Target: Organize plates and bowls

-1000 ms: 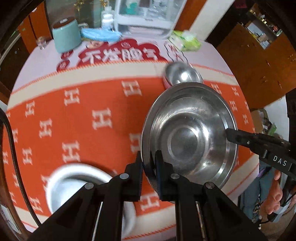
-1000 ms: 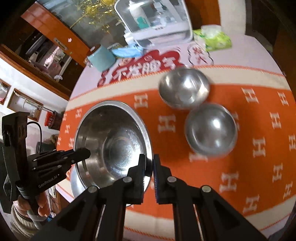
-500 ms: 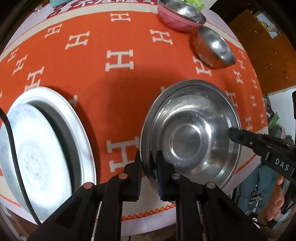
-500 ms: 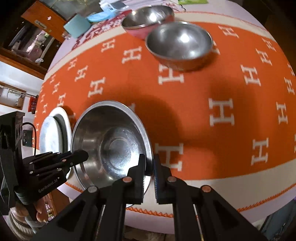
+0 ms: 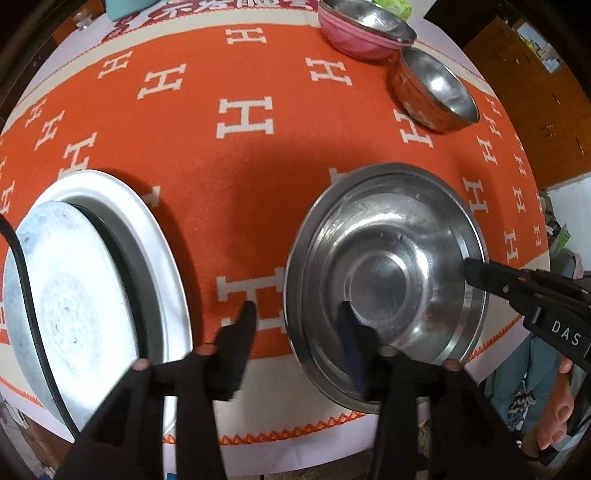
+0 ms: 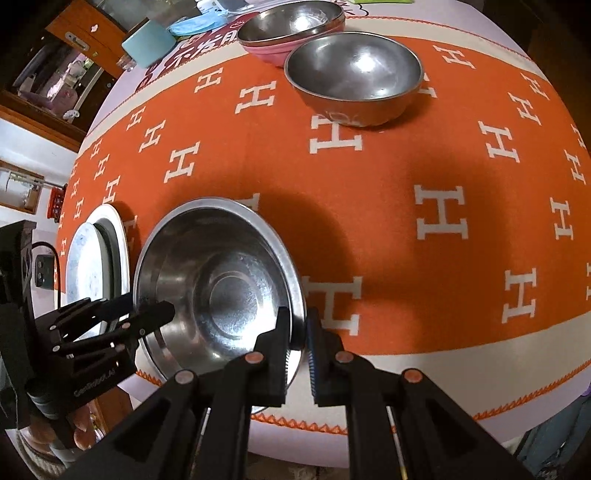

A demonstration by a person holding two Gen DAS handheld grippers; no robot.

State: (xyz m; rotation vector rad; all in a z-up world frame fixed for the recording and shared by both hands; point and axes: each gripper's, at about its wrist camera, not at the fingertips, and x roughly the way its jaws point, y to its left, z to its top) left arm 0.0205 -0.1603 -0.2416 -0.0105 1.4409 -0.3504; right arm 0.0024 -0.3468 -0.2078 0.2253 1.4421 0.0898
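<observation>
From your left wrist cam, the left gripper point(image 5: 297, 314) has its jaws opening, one finger outside and one inside the rim of the big steel basin point(image 5: 388, 284), pads clear of the metal. The basin sits on the orange tablecloth point(image 5: 236, 173) near the front edge. To its left is a white plate point(image 5: 159, 258) with another dish stacked on it. Farther back are a small steel bowl point(image 5: 436, 96) and a pink bowl point(image 5: 354, 35).

From your right wrist cam, the right gripper point(image 6: 297, 332) is clamped together on the basin's point(image 6: 221, 288) rim. The left gripper point(image 6: 147, 317) reaches in from the opposite side.
</observation>
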